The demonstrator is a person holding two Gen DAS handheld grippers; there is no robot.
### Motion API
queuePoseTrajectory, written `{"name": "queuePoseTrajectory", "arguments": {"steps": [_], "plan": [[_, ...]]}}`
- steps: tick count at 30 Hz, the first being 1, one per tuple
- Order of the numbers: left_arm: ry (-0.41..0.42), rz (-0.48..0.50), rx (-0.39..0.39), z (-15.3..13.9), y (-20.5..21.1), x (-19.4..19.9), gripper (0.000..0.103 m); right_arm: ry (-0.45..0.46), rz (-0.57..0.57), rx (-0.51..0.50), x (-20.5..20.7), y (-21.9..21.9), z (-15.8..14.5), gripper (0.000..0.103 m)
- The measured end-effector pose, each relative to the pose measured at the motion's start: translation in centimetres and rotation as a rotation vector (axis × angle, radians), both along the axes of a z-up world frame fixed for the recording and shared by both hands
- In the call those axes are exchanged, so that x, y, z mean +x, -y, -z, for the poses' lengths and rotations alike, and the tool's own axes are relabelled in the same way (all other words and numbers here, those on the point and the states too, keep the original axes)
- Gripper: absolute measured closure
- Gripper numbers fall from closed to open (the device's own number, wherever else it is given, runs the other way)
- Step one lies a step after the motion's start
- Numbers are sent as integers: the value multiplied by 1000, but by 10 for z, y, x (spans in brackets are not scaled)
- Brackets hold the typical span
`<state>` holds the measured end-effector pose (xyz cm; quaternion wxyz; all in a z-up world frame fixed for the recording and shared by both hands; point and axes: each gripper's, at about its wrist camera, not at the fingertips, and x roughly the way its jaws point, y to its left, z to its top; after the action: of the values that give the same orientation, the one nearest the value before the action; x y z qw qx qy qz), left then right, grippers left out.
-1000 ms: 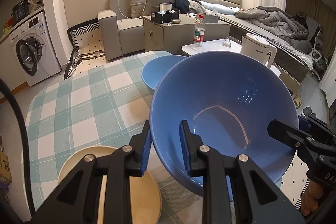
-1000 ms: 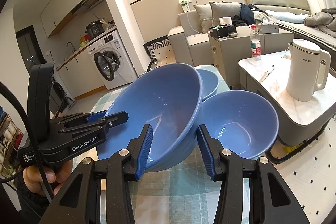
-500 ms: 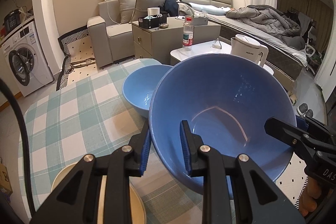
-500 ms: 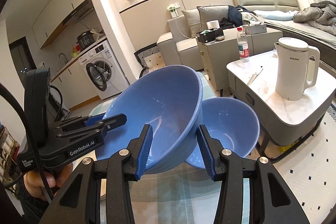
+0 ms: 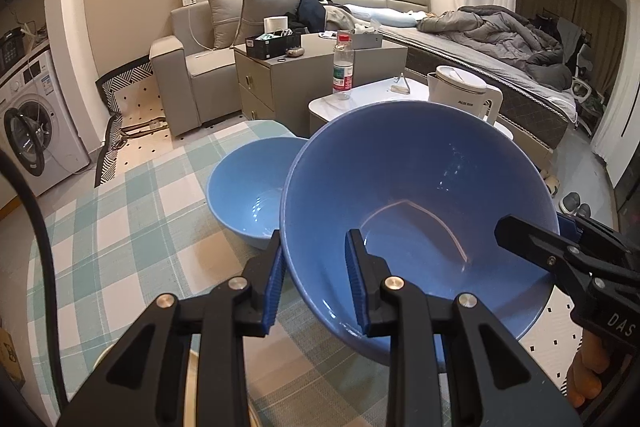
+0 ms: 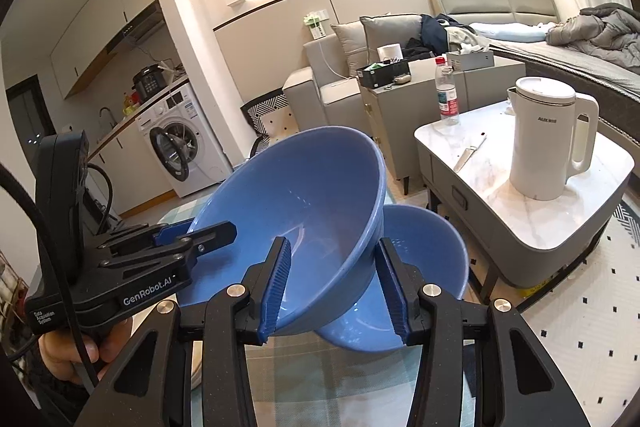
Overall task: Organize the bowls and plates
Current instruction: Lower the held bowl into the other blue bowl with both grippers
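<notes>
Left gripper: nearly closed, clamped on the rim of the large blue plastic bowl, held tilted in the air.
Right gripper: pinches the opposite rim.
Second blue bowl: on the green checked tablecloth, near its far edge.
Left view only: cream plate, near edge.
Right view only: white kettle on the marble side table.
</notes>
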<state>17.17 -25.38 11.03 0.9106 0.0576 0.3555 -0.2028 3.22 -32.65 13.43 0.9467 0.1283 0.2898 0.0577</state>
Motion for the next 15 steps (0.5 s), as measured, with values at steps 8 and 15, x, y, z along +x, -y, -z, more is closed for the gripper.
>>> {"name": "queuePoseTrajectory", "arguments": {"steps": [8, 15], "plan": [[-19, 25, 3, 7, 16, 11, 76, -55, 35, 18, 18, 15, 15, 57], [-36, 38, 12, 13, 27, 17, 76, -75, 60, 30, 28, 31, 26, 57]]}}
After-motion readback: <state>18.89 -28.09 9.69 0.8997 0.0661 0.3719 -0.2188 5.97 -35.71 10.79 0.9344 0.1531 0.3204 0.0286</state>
